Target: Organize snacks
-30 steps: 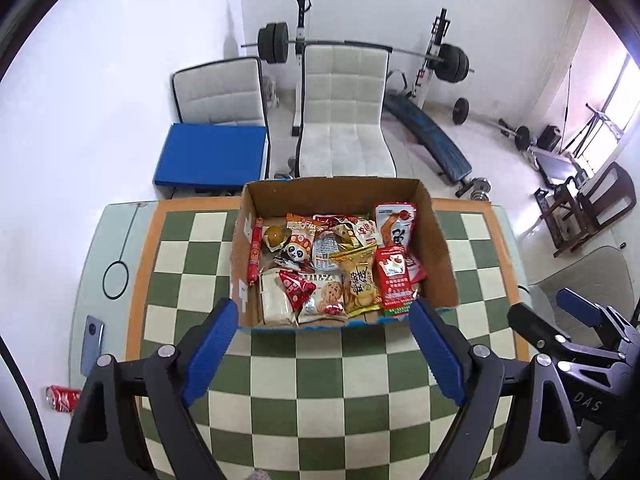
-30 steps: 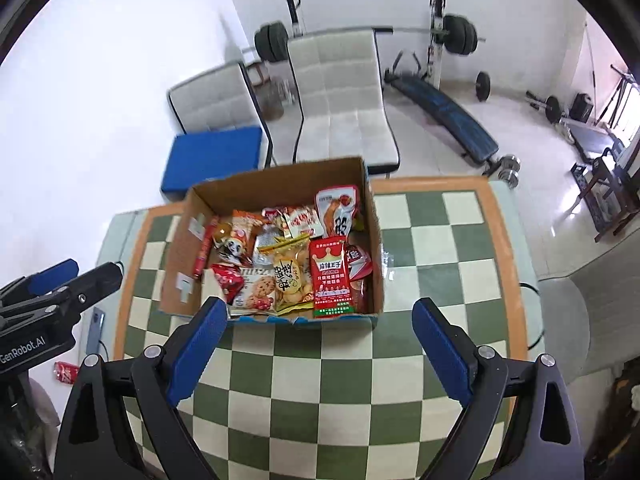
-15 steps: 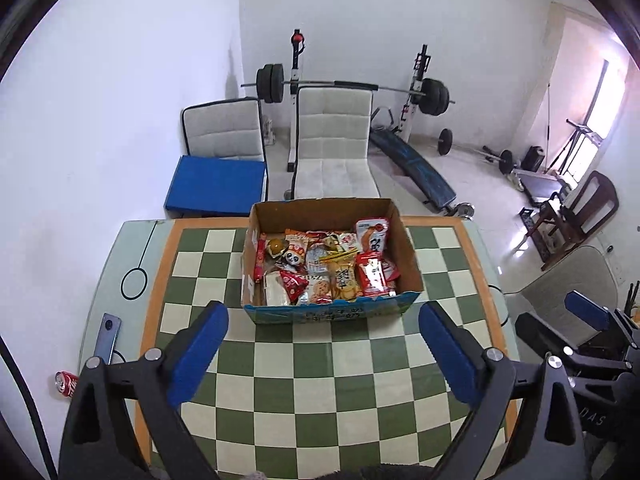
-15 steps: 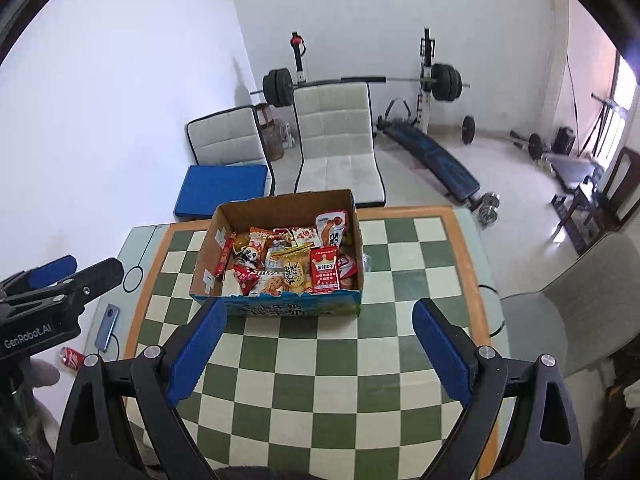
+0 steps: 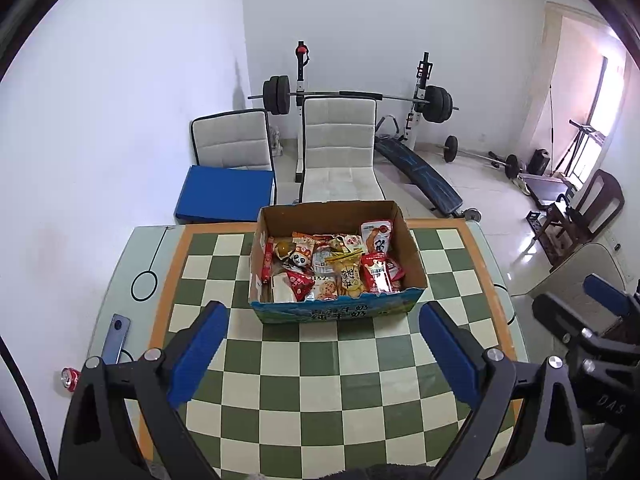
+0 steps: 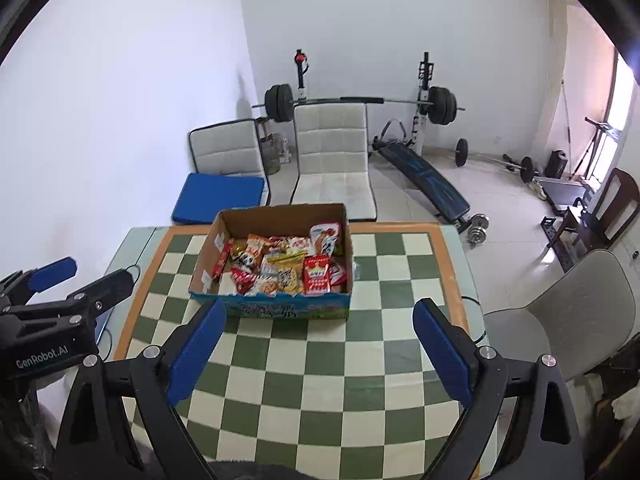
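Observation:
An open cardboard box (image 5: 414,256) full of snack packets (image 5: 332,268) stands on the far half of a green and cream checkered table (image 5: 320,380). It also shows in the right wrist view (image 6: 347,248), with the packets (image 6: 288,268) inside. My left gripper (image 5: 322,348) is open and empty, held well above the table on the near side of the box. My right gripper (image 6: 318,346) is open and empty too, at a similar height and distance. The right gripper shows at the right edge of the left wrist view (image 5: 592,320); the left one shows at the left of the right wrist view (image 6: 60,292).
A phone (image 5: 116,338) lies on the table's left glass margin, with a red can (image 5: 69,379) on the floor beside it. Two white chairs (image 5: 340,152), one with a blue cushion (image 5: 224,196), stand behind the table. A beige chair (image 6: 572,312) is at the right. Weight bench gear (image 5: 416,168) lies beyond.
Both grippers have pulled back and up from the box, which now looks smaller and farther away. Both stay open and empty. The box has not moved.

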A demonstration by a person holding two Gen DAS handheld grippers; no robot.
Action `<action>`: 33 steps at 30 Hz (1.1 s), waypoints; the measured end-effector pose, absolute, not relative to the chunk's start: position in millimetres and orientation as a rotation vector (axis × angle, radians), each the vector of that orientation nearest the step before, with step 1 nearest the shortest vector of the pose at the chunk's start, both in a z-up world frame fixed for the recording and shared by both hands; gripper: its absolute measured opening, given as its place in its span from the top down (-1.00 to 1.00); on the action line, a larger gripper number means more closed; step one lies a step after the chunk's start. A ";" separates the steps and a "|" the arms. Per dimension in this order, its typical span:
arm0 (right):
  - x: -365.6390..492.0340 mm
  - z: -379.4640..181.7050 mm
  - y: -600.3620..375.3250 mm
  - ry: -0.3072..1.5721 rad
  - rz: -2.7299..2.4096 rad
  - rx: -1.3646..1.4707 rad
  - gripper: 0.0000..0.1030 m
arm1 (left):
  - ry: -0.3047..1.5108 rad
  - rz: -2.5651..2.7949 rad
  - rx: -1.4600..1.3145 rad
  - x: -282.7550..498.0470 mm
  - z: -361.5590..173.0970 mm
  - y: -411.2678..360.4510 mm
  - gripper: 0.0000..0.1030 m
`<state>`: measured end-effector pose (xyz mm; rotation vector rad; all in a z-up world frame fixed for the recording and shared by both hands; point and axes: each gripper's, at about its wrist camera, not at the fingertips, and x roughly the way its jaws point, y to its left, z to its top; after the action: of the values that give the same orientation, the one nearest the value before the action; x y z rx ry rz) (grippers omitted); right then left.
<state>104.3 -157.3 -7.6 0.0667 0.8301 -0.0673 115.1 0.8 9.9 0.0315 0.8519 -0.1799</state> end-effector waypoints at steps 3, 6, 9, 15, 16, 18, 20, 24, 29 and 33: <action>107.9 -10.1 -159.7 0.805 -0.092 0.071 -0.88 | 0.851 -0.164 0.041 118.3 3.6 -0.6 -0.91; 114.3 -15.4 -160.7 0.789 -0.116 0.061 -0.89 | 0.863 -0.147 0.038 123.9 -5.7 -1.2 -0.91; 120.4 -22.6 -161.8 0.794 -0.125 0.069 -0.89 | 0.864 -0.130 0.032 128.5 -11.2 -0.4 -0.90; 129.4 -32.4 -159.6 0.800 -0.122 0.058 -0.89 | 0.842 -0.094 0.050 134.5 -13.8 -1.2 -0.91; 130.9 -33.9 -159.4 0.801 -0.122 0.061 -0.89 | 0.838 -0.087 0.055 134.9 -13.4 -1.9 -0.90; 132.8 -36.4 -159.0 0.803 -0.121 0.065 -0.89 | 0.830 -0.071 0.055 136.0 -13.0 -1.5 -0.91; 135.1 -38.2 -158.8 0.803 -0.123 0.067 -0.90 | 0.832 -0.066 0.049 138.2 -13.7 -0.4 -0.91; 138.0 -40.8 -159.3 0.812 -0.119 0.073 -0.90 | 0.841 -0.066 0.041 142.2 -16.4 0.9 -0.91; 141.3 -43.9 -159.9 0.814 -0.122 0.075 -0.90 | 0.842 -0.066 0.043 141.8 -17.0 1.5 -0.91; 143.3 -46.5 -160.8 0.816 -0.125 0.079 -0.90 | 0.843 -0.065 0.045 143.1 -18.4 1.0 -0.91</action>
<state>143.3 -160.8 -46.5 0.0789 0.8159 -0.1254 143.1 0.9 -18.4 0.0448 0.8426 -0.0652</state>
